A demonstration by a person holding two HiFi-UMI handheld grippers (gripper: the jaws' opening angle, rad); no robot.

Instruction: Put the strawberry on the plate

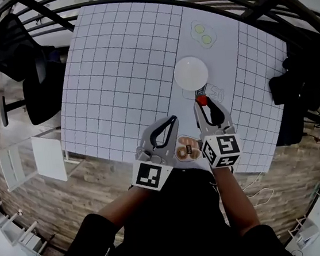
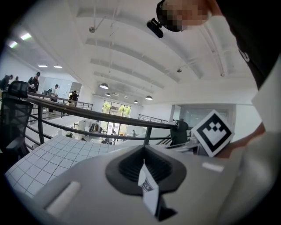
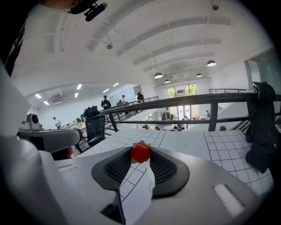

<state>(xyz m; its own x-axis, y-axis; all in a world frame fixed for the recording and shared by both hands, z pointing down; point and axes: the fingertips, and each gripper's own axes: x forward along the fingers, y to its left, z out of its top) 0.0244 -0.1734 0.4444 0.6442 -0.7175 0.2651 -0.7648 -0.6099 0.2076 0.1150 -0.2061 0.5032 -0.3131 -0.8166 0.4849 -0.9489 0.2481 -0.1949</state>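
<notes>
1. our right gripper [image 1: 204, 104] has its fingers pinching the strawberry [image 3: 140, 152] at their tips.
2. in the head view the strawberry is at 6 o'clock of the plate [image 1: 191, 72] — just beside its rim, over the desk [image 1: 124, 71].
3. our left gripper [image 1: 173, 119], at 7 o'clock of the plate, keeps fingers pressed together.

We are not making out what the small brown object [image 1: 187, 149] is; the right gripper [image 1: 205, 106] is covering its edge.
</notes>
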